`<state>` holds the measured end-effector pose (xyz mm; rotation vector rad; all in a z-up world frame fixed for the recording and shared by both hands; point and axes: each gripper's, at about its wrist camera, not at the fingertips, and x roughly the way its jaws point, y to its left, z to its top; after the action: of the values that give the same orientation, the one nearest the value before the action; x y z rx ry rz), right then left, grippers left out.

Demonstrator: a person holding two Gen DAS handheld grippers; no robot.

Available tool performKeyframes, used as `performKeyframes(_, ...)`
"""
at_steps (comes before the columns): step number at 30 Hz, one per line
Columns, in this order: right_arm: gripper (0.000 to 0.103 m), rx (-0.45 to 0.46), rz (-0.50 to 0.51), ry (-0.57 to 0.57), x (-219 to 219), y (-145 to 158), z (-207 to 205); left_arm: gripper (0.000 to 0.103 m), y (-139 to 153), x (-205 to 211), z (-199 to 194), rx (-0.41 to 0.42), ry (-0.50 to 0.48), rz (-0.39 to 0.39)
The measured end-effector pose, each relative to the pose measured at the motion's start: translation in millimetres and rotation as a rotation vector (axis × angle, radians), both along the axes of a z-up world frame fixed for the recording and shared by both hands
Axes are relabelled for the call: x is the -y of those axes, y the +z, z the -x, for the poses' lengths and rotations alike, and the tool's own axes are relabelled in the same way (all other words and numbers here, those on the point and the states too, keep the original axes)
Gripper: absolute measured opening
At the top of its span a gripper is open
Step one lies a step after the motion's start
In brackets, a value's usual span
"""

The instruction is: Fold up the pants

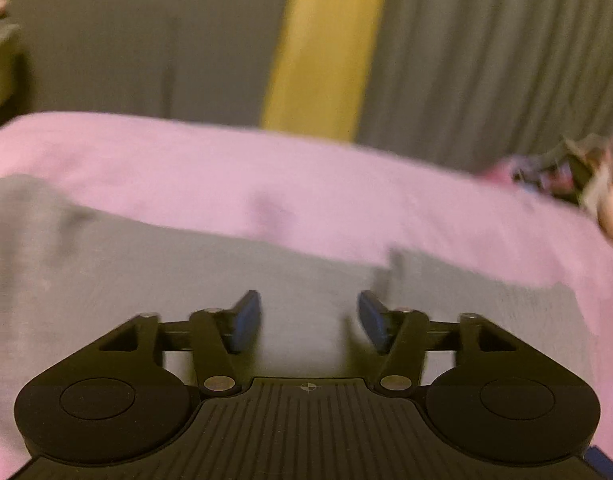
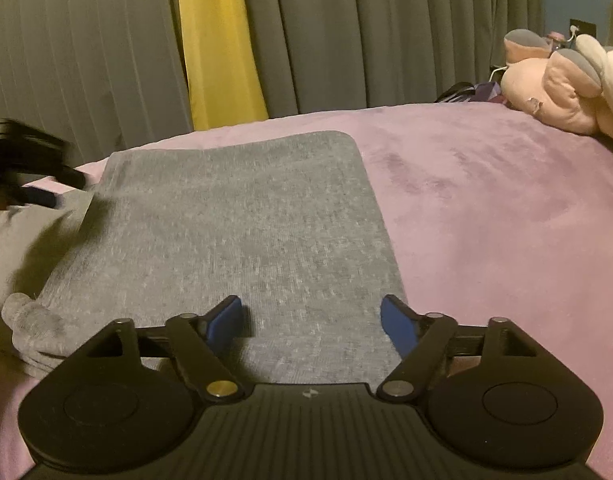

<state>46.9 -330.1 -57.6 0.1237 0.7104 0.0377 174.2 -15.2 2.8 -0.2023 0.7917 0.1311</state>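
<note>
Grey pants lie folded flat on a pink bed cover; a bunched grey part sits at the near left. In the blurred left wrist view the pants fill the lower half. My left gripper is open and empty just above the grey fabric. It also shows as a dark blur in the right wrist view at the pants' far left edge. My right gripper is open and empty over the near end of the folded pants.
Grey curtains with a yellow strip hang behind the bed. A pink plush toy lies at the far right of the bed. Dark small items sit beside it.
</note>
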Motion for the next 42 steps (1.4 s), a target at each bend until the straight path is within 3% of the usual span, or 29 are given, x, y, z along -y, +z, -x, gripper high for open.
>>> performKeyframes(1, 0.082, -0.001, -0.001, 0.002, 0, 0, -1, 0.081, 8, -23, 15, 0.038, 0.052, 0.012)
performKeyframes(4, 0.086, -0.003, -0.004, 0.004, -2, 0, -1, 0.084, 22, -94, 59, 0.096, 0.248, 0.012)
performKeyframes(7, 0.091, -0.003, -0.013, 0.008, -4, -1, -2, 0.079, 20, -166, 97, 0.077, 0.48, 0.001)
performKeyframes(10, 0.097, -0.005, -0.011, 0.008, -8, -3, -4, 0.067, 5, -222, 127, 0.015, 0.623, 0.101)
performKeyframes(13, 0.099, -0.014, 0.015, 0.009, -13, -4, -6, 0.066, -12, -245, 137, -0.001, 0.611, 0.236)
performKeyframes(19, 0.099, -0.016, 0.037, -0.003, -18, -6, -6, 0.065, -34, -269, 131, 0.011, 0.549, 0.424)
performKeyframes(21, 0.099, -0.018, 0.045, -0.01, -20, -6, -6, 0.068, -43, -278, 127, 0.007, 0.537, 0.484)
performKeyframes(25, 0.099, -0.016, 0.05, -0.019, -21, -7, -7, 0.077, -65, -307, 124, 0.042, 0.581, 0.678)
performKeyframes(26, 0.099, -0.017, 0.052, -0.02, -21, -7, -7, 0.072, -67, -313, 124, 0.044, 0.602, 0.716)
performKeyframes(27, 0.099, -0.017, 0.054, -0.021, -22, -7, -8, 0.058, -68, -318, 124, 0.052, 0.612, 0.748)
performKeyframes(28, 0.099, -0.017, 0.055, -0.022, -22, -7, -8, 0.037, -69, -321, 121, 0.024, 0.631, 0.754)
performKeyframes(29, 0.099, -0.018, 0.056, -0.023, -22, -7, -8, 0.033, -67, -324, 119, -0.002, 0.653, 0.751)
performKeyframes(31, 0.099, -0.02, 0.057, -0.022, -22, -6, -8, 0.027, -56, -319, 121, 0.026, 0.625, 0.705)
performKeyframes(36, 0.099, -0.023, 0.05, -0.021, -21, -5, -8, 0.021, 2, -272, 115, 0.092, 0.437, 0.387)
performKeyframes(39, 0.099, -0.022, 0.029, -0.025, -19, -4, -7, 0.019, 44, -229, 109, 0.163, 0.263, 0.249)
performKeyframes(42, 0.099, -0.019, -0.012, -0.037, -14, -2, -6, 0.018, 78, -166, 105, 0.215, 0.03, 0.106)
